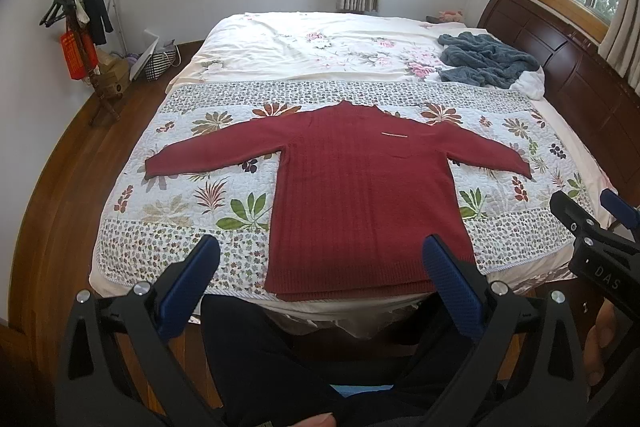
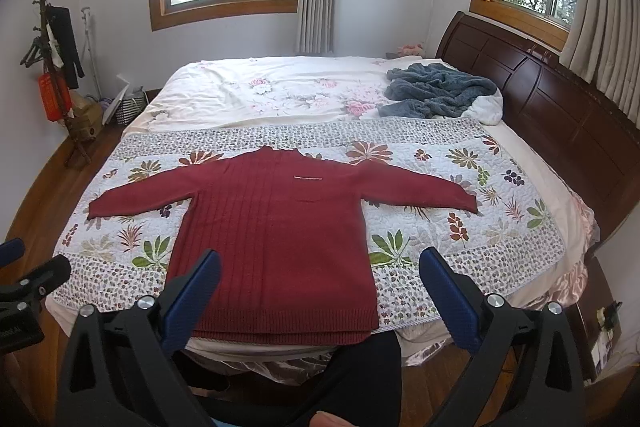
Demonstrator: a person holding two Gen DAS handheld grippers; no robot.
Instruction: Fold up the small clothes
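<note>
Both tongs gape empty, short of the bed's near edge: left gripper (image 1: pixel 320 267), right gripper (image 2: pixel 320 279). The sweater (image 1: pixel 360 195) lies flat on the quilt (image 1: pixel 168 211), sleeves spread, hem nearest. No fold made yet; all folding is left.

Leaf-print quilt (image 2: pixel 460 227) across the bed, crumpled blue blanket (image 2: pixel 436 91) near the dark headboard (image 2: pixel 560 107) (coat stand (image 1: pixel 80 39) far left)
</note>
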